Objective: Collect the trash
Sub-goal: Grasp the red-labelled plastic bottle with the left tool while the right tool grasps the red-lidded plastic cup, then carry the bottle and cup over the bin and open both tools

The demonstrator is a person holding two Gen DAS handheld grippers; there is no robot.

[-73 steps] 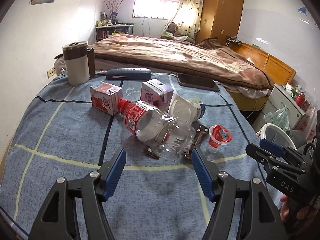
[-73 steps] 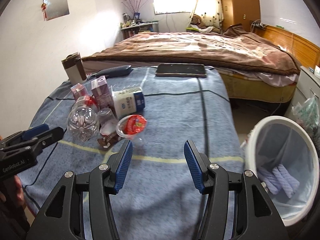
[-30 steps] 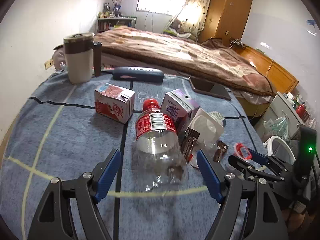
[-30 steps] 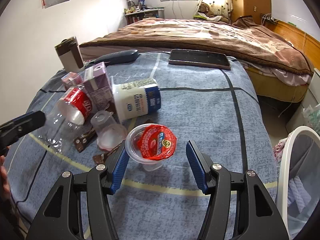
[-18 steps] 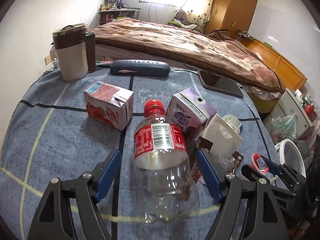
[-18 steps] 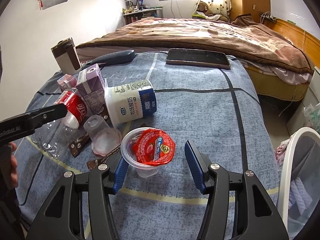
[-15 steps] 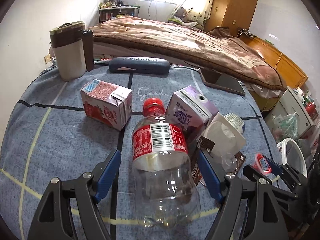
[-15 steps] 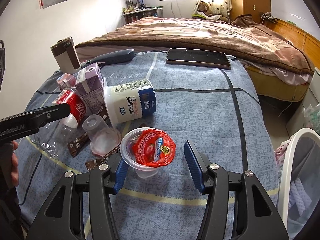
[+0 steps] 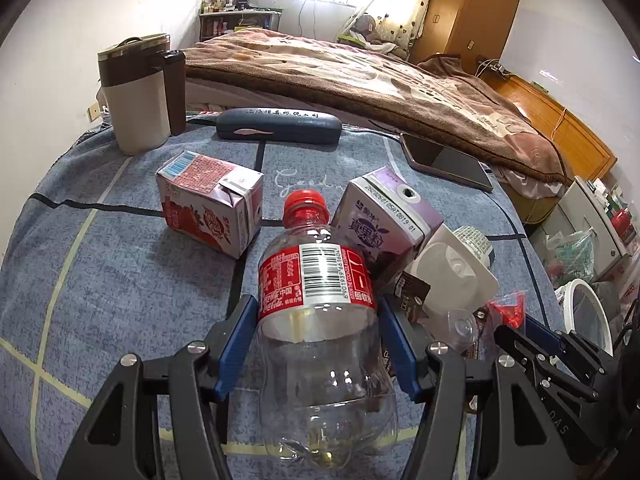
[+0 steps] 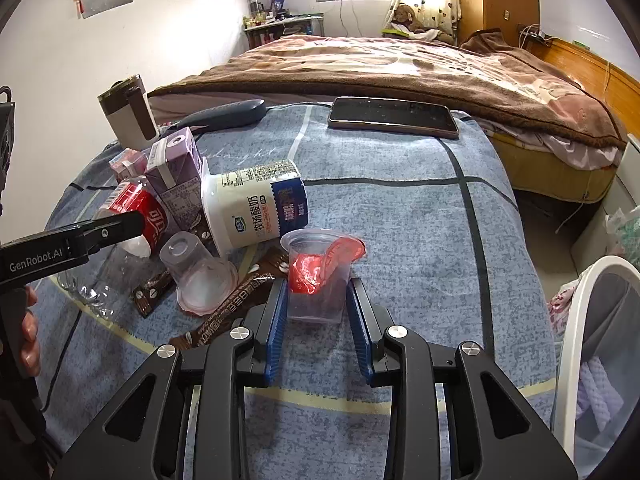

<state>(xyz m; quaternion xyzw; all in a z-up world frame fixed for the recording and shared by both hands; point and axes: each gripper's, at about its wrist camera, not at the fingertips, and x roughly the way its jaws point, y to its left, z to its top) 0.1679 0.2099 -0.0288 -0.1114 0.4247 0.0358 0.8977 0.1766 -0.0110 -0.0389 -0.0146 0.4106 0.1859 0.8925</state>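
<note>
A clear plastic bottle (image 9: 320, 320) with a red label and cap lies on the blue cloth. My left gripper (image 9: 316, 320) is closing on it, and both blue pads touch its sides. A small clear jelly cup (image 10: 316, 276) with a crumpled red lid stands between the closing jaws of my right gripper (image 10: 317, 284), pads against its walls. Around them lie a red carton (image 9: 208, 208), a purple carton (image 9: 384, 216), a tipped yogurt tub (image 10: 256, 204), an upturned clear cup (image 10: 196, 268) and brown wrappers (image 10: 240, 296).
A white bin (image 10: 592, 360) stands off the cloth's right edge, with a few items inside. At the back are a mug (image 9: 136, 92), a dark glasses case (image 9: 276, 126) and a phone (image 10: 392, 116). Beyond them is a bed with a brown blanket (image 10: 400, 64).
Both pairs of jaws have narrowed. The left now touches the bottle, after sliding forward along it. The right now touches the jelly cup, whose red lid has folded up.
</note>
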